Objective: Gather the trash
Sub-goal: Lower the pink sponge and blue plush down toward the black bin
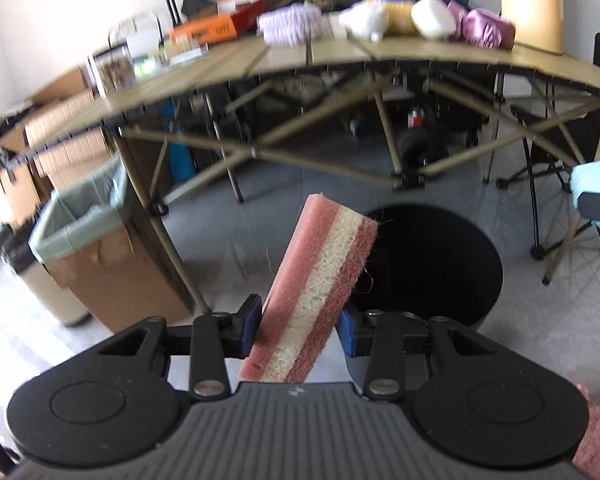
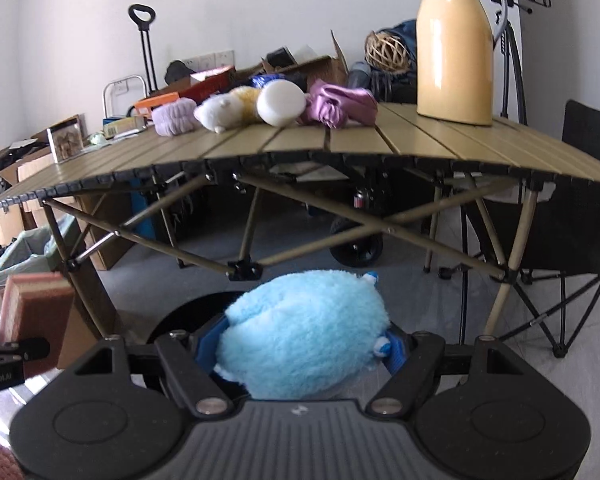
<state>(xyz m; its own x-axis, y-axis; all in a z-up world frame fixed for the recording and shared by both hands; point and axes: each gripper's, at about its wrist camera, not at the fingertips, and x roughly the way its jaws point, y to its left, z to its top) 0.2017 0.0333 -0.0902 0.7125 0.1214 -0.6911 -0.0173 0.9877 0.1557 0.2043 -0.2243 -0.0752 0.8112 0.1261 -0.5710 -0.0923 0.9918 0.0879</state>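
The slatted tan worktop (image 2: pixel 340 148) arches across the upper half of both views on crossed metal legs, which stand beyond the bin. On it stand a smooth yellow thermos jug (image 2: pixel 454 44), a crumpled pink satin cloth (image 2: pixel 340 106), a white foam block (image 2: pixel 280 102) and fuzzy plush toys (image 2: pixel 224 112). At lower centre of the left view gapes a round black bin (image 1: pixel 424 264), dark inside. At the left, a cardboard box (image 1: pixel 100 256) lined with a pale green bag stands beside a worktop leg. A black folding chair (image 2: pixel 572 216) stands at the right. The left tool (image 1: pixel 296 328) pinches a rectangular sponge (image 1: pixel 320 288), coarse pink outside with a porous cream core, tilted in front of the bin's rim. The right tool (image 2: pixel 300 350) pinches a fluffy light-blue plush (image 2: pixel 304 332), round and shaggy, low at centre over the bin's edge.
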